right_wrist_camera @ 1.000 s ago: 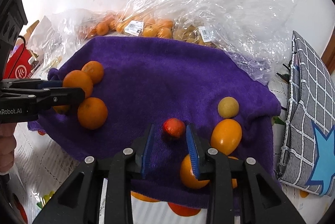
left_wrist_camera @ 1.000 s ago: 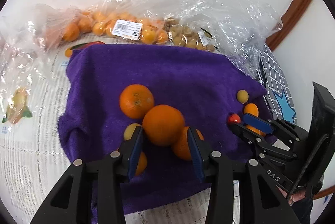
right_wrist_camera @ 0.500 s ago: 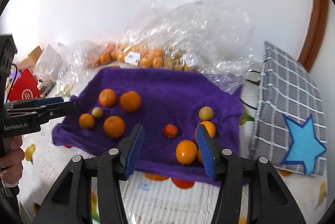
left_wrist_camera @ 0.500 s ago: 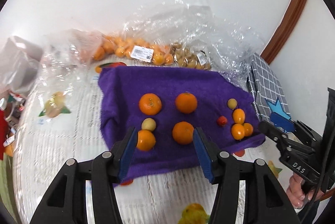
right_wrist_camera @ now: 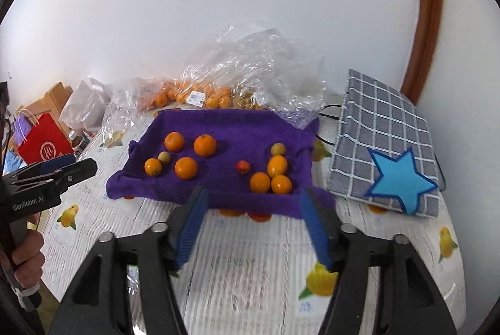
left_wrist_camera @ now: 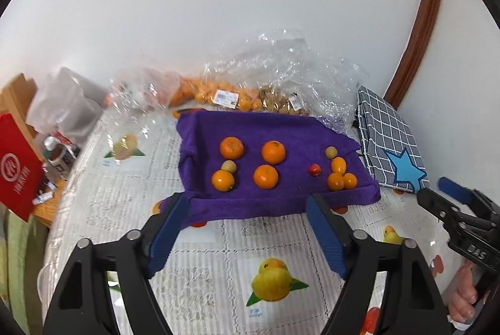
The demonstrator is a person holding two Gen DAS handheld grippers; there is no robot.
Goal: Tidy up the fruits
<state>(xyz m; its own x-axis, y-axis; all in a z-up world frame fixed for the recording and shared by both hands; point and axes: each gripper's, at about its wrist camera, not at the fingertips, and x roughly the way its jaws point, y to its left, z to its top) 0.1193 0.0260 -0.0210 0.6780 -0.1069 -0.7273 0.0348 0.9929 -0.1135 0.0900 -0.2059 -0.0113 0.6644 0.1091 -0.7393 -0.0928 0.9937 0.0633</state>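
Fingers (left_wrist_camera: 168, 236) on our left gripper (left_wrist_camera: 247, 238) are spreading apart w/ nothing between them, just desk (left_wrist_camera: 275, 238) showing in the gap. Same on our right gripper (right_wrist_camera: 254, 228): blue fingers (right_wrist_camera: 190, 225) opening, empty, held above the desk's near edge.

Fruit sits on a purple towel (left_wrist_camera: 281, 128) at approx 12 o'clock from both grippers, well apart from the fingers. In the left view, we see two groups on it. At 11 o'clock: four oranges (left_wrist_camera: 231, 148) in a loose square, plus a small yellowish fruit (left_wrist_camera: 228, 166) touching the near-left orange. At 1 o'clock: a small red fruit (left_wrist_camera: 315, 169) alone, then a pale round fruit (left_wrist_camera: 331, 152), an oval orange fruit (left_wrist_camera: 338, 165) and two small oranges (left_wrist_camera: 336, 181) touching each other near the towel's front-right corner.

Behind the towel, against the wall, clear plastic bags (left_wrist_camera: 275, 69) hold more orange fruit. Grey checked cloth w/ a blue star (right_wrist_camera: 403, 178) lies at 2 o'clock beside the towel. Red paper bag (right_wrist_camera: 43, 144) at 9 o'clock in the right view. Desk cover is printed w/ fruit pics.
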